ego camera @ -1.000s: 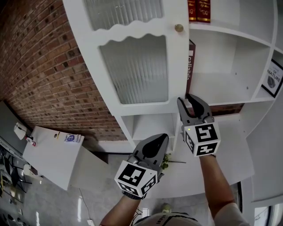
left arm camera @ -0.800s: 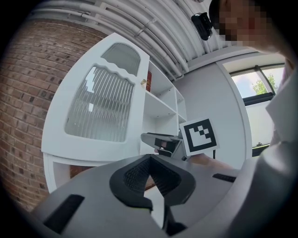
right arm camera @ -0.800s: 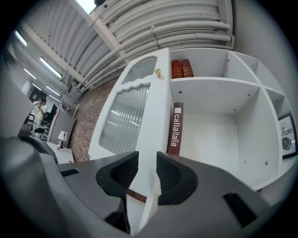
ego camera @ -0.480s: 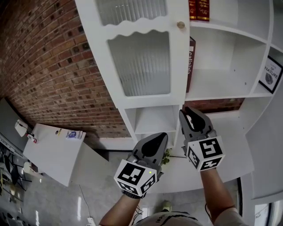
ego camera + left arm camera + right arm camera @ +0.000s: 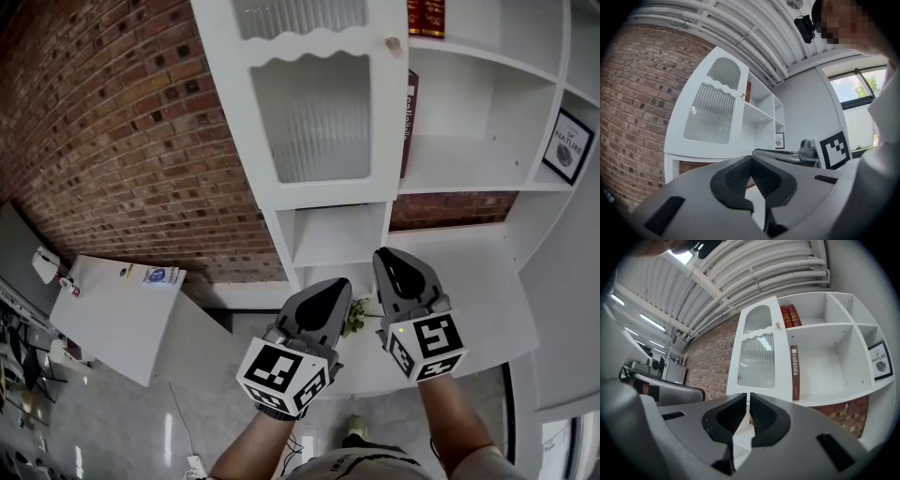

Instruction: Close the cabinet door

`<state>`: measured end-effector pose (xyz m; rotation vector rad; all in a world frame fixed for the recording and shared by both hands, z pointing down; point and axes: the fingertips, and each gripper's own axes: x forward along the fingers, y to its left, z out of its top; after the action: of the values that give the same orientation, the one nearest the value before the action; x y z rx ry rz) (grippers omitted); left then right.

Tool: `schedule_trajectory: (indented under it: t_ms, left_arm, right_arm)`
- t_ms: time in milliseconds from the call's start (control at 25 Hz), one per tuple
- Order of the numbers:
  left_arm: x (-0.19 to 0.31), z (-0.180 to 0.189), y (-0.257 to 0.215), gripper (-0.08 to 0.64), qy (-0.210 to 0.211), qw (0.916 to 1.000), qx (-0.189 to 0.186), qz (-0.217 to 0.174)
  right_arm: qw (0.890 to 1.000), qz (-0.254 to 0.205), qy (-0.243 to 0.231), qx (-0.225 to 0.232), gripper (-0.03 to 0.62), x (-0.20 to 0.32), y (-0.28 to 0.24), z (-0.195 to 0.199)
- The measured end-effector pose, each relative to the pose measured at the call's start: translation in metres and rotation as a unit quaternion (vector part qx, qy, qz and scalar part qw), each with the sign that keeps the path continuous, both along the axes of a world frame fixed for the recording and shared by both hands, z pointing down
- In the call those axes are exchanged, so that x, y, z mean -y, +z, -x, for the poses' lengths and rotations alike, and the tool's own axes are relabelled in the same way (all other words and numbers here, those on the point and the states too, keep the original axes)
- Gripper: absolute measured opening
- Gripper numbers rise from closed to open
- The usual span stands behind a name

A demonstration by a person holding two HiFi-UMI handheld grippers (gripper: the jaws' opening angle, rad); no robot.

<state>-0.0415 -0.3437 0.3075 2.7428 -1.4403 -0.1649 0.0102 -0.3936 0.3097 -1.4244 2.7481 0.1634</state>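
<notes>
I see L tool (image 5: 333,291) pressed together, R tool (image 5: 394,258) closing on nothing; door (image 5: 319,117) lower edge at 12, well apart, free room between.

We read what looked like "callaitalia" running down the spine of the dark red book (image 5: 795,376), and "OF NATURE" on the framed picture (image 5: 880,363).

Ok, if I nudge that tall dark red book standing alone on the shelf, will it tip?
Probably: the book stands upright and thin, with bare shelf on one side. Its hard-looking spine suggests it stays stiff. It may slide on the smooth shelf.
</notes>
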Motion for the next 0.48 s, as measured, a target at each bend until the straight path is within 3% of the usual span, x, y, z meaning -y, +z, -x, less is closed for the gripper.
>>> schedule_trajectory:
  t_ms: [480]
  left_arm:
    - [-0.062,0.020,0.004,0.011,0.013,0.9999,-0.008,-0.003]
  right_arm:
    - [1.000,0.007,0.002,-0.009,0.023,-0.079,0.014,0.025]
